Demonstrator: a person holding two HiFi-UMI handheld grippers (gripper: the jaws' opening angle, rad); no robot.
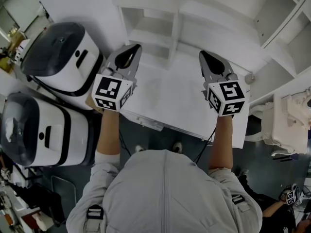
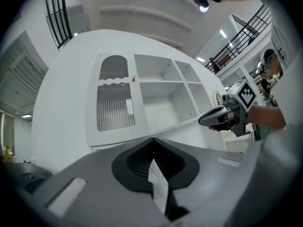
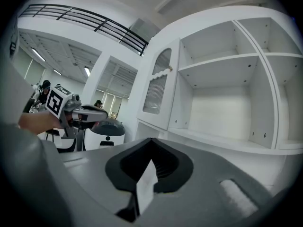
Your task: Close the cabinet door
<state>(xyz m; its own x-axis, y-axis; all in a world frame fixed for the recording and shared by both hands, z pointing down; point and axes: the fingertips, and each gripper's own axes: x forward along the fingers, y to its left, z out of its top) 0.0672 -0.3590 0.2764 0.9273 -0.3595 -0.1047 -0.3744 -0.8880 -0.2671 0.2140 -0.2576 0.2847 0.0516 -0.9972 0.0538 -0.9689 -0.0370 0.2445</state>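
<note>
A white cabinet with open shelves stands in front of me. Its left column is covered by a door with a ribbed glass panel and a small knob. In the right gripper view the same door is to the left of the bare shelves. My left gripper is shut and empty, held short of the cabinet. My right gripper is also shut and empty, level beside it. Each gripper shows in the other's view, the right gripper and the left gripper. Neither touches the cabinet.
A white ledge lies below both grippers. Two rounded white-and-dark machines stand at the left. White shelving angles off at the right, with a white moulded object below it. Dark floor lies behind me.
</note>
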